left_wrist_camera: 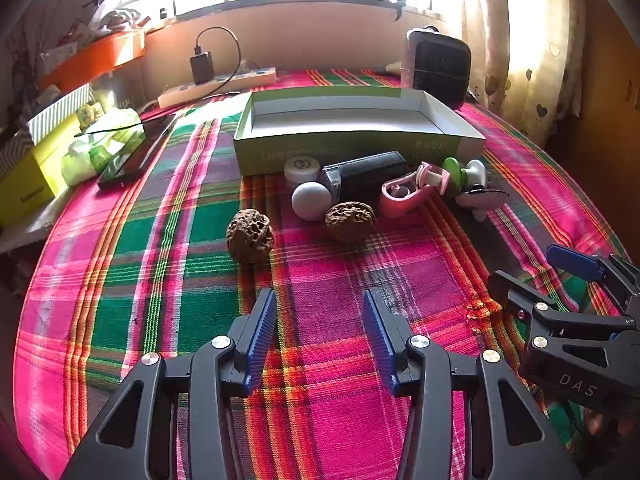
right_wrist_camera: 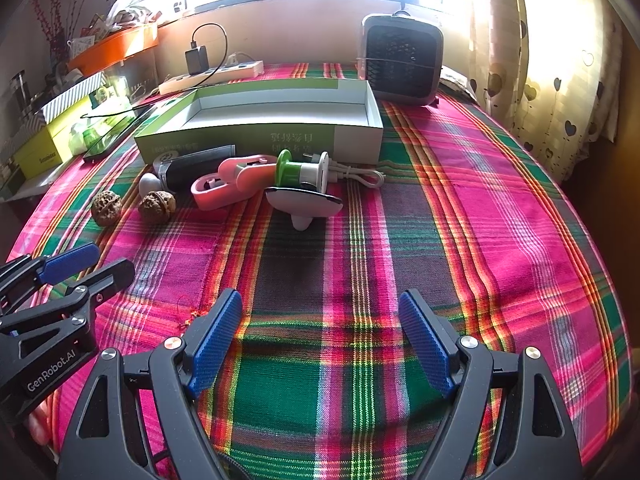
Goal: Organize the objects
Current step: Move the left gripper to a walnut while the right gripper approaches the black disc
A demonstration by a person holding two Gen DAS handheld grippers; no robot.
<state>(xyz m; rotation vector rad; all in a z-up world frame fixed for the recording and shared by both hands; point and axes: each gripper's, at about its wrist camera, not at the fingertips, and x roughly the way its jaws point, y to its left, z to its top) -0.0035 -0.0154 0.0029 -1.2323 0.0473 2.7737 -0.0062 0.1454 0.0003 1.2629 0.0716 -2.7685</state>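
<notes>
Both grippers hover low over the near part of the table (right_wrist_camera: 500, 208), above its plaid cloth, and neither holds anything. The left gripper (left_wrist_camera: 320, 332) has its jaws apart with only cloth between them; the right gripper (right_wrist_camera: 320, 336) stands wider apart, likewise on nothing.

The things to sort lie in a loose row toward the far edge, just in front of the box (left_wrist_camera: 352, 144), which is open and looks bare inside. From the left: one walnut (left_wrist_camera: 250, 236) alone, a second walnut (left_wrist_camera: 350, 220) touching or nearly touching a grey ball (left_wrist_camera: 311, 200), a small white jar (left_wrist_camera: 301, 168) against the box wall, a black case (left_wrist_camera: 364, 178), a pink clip (right_wrist_camera: 228, 186), a green-and-white plug (right_wrist_camera: 298, 170) with its white cable (right_wrist_camera: 360, 174), and a white dish-shaped piece (right_wrist_camera: 304, 202) tipped on its stub.

By my reading no item is packed yet, so the first pick is in hand. The lone walnut sits nearly straight ahead of the left gripper and well apart from the rest, so it seems the easy start: move forward, straddle it and close gently, as its round, pitted shell may roll.
</notes>
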